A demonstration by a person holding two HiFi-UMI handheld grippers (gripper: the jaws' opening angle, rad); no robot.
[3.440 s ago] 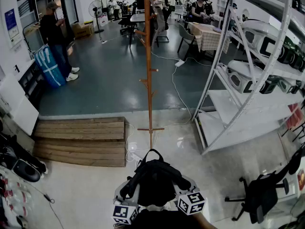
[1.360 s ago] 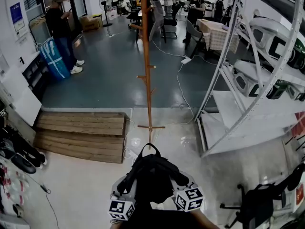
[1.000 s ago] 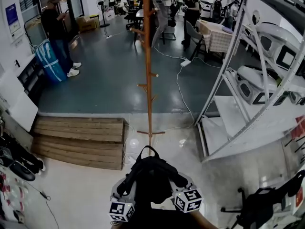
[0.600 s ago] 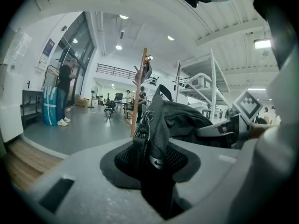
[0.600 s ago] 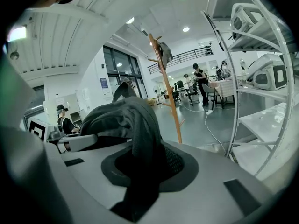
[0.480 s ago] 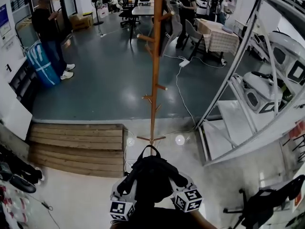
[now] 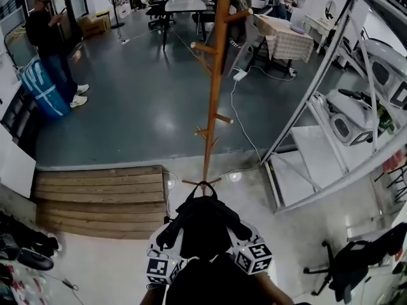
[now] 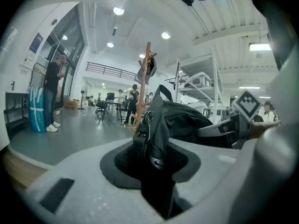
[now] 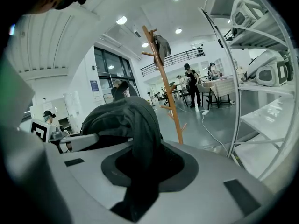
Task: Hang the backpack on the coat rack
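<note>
Backpack (image 7: 203, 224) brought nearer the coat rack (image 7: 213, 88), now just before its base; left gripper (image 8: 156, 185) and right gripper (image 9: 140, 181) both clamped on its fabric; hanging pending.

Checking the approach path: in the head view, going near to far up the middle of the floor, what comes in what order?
backpack → coat rack → white power strip on the floor → table with checked cloth
</note>
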